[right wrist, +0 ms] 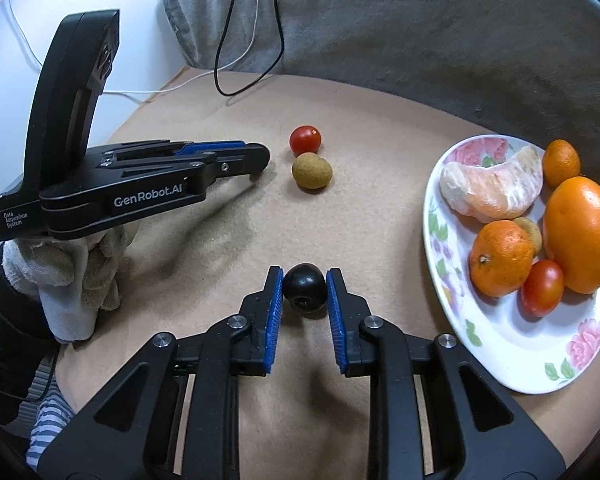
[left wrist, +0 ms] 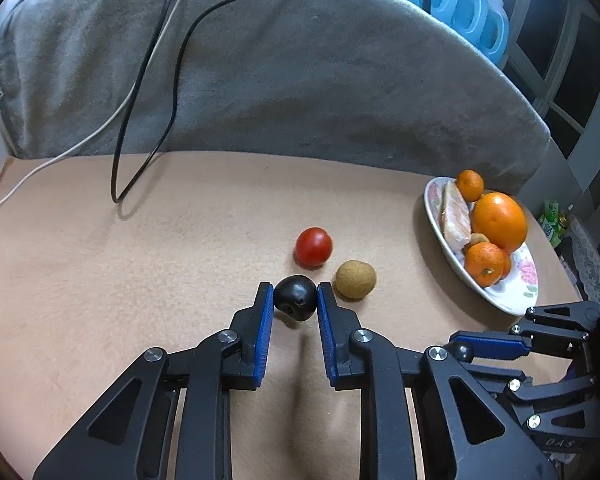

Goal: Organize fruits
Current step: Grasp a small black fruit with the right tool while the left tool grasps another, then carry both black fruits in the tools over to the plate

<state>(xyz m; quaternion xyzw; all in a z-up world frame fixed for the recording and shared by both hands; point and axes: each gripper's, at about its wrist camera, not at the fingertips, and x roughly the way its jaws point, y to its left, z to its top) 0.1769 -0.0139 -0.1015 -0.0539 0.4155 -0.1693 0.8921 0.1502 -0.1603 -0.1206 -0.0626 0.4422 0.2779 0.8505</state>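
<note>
While the left gripper [left wrist: 295,298] is pinching one dark round fruit [left wrist: 295,298] just beside the tan fruit [left wrist: 355,279] and red tomato [left wrist: 313,247], the right gripper [right wrist: 304,292] is clamping another dark fruit [right wrist: 304,291] on the tan table [right wrist: 360,220], near the floral plate [right wrist: 496,344] holding oranges.

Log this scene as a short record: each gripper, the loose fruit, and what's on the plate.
left gripper: jaws shut on dark round fruit
right gripper: jaws shut on second dark fruit
loose on mat: red tomato, brown round fruit, close together
plate: large orange, small orange, another small orange, peeled citrus piece, small tomato, partly hidden brown fruit
</note>
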